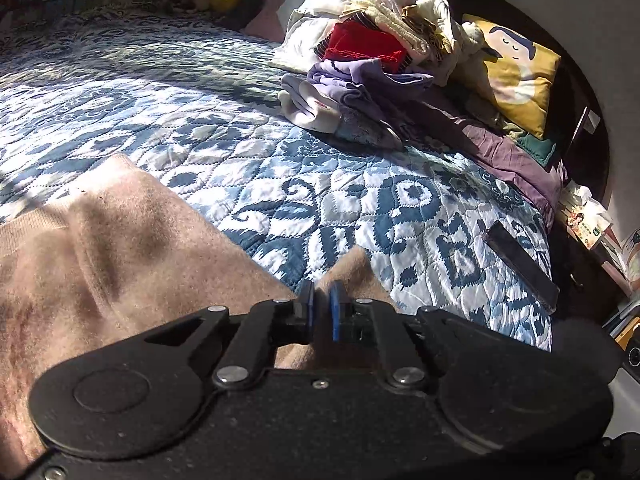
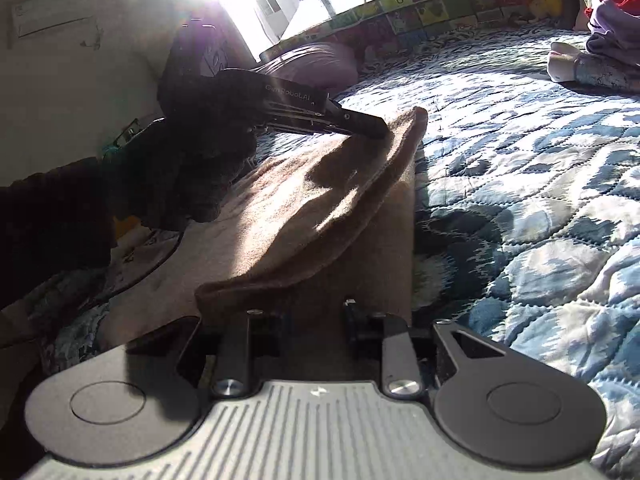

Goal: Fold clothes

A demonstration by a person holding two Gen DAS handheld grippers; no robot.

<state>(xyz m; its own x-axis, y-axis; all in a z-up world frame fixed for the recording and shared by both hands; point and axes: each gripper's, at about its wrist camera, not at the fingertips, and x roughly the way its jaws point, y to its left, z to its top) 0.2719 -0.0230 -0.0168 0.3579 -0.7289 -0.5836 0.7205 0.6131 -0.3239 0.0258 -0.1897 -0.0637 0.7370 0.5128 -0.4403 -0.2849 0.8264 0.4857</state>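
Closest to me, the right gripper has its two black fingers spread apart, with a folded corner of the tan sweater lying in the gap between them; whether the pads actually press the cloth I cannot tell, since the fabric hides their tips. The sweater lies across the near edge of the bed, on the blue-and-white quilted bedspread, and one edge of it is lifted into a ridge that runs away from the right gripper toward the left gripper. That one comes in from the left side of the right wrist view, held by a hand in a dark glove, and its tip is clenched on the raised far corner of the sweater. From the left wrist view the same grip shows up close: the blue pads stand nearly together with a tongue of tan cloth pinched between them, and the rest of the sweater spreads out to the left in patchy sunlight (the knit looks soft and a little fuzzy). Farther along the bedspread a dark flat strip lies near the bed's right edge. Beyond, at the head of the bed, sits a heap of clothes, red, lilac and cream, piled against a white pillow, with a yellow cushion just beside it.
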